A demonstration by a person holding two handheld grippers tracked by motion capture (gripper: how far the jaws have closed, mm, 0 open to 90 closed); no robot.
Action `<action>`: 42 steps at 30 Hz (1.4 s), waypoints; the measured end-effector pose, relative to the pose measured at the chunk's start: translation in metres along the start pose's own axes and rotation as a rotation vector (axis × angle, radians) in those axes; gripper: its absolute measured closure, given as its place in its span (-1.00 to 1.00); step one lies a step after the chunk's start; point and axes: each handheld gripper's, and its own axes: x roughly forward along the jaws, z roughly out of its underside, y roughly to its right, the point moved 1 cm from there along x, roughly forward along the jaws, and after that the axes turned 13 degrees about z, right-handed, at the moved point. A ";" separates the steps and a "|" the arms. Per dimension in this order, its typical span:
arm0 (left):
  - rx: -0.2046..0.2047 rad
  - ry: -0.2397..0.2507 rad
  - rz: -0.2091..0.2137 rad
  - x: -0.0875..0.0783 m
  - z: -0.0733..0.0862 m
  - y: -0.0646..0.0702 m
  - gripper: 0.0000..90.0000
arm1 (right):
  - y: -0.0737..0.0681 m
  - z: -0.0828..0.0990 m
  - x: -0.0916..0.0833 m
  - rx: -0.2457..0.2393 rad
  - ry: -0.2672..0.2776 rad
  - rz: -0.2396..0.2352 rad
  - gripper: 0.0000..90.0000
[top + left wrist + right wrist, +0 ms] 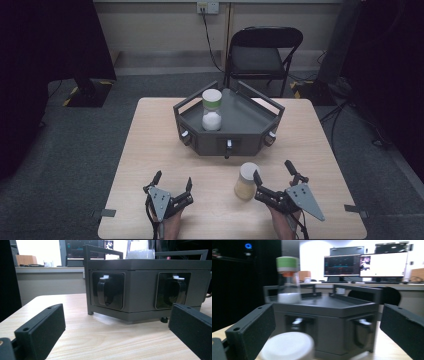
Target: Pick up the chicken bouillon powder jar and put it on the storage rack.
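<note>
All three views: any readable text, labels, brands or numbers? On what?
No legible text anywhere.
Monitors in the right gripper view: graphs and windows on screen, too blurred to read.
Green-capped jar on the grey tray: green and orange bands, no readable print.
White-lidded jar on the table: no label visible.
Wall outlet: no readable marking.

Two jars (211,110) (246,181), one grey tray (250,117), two grippers (173,181) (274,171), one folding chair (262,52), one table (150,135).
</note>
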 end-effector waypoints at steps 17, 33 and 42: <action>0.000 0.000 0.000 0.000 0.000 0.000 -1.00 | -0.015 0.023 0.007 -0.019 -0.116 -0.072 -0.84; 0.000 0.000 0.000 0.000 0.000 0.000 -1.00 | -0.012 0.031 0.019 0.005 -0.189 -0.105 -0.46; 0.000 0.000 0.000 0.000 0.000 0.000 -0.99 | -0.011 0.030 0.020 -0.008 -0.181 -0.126 -0.27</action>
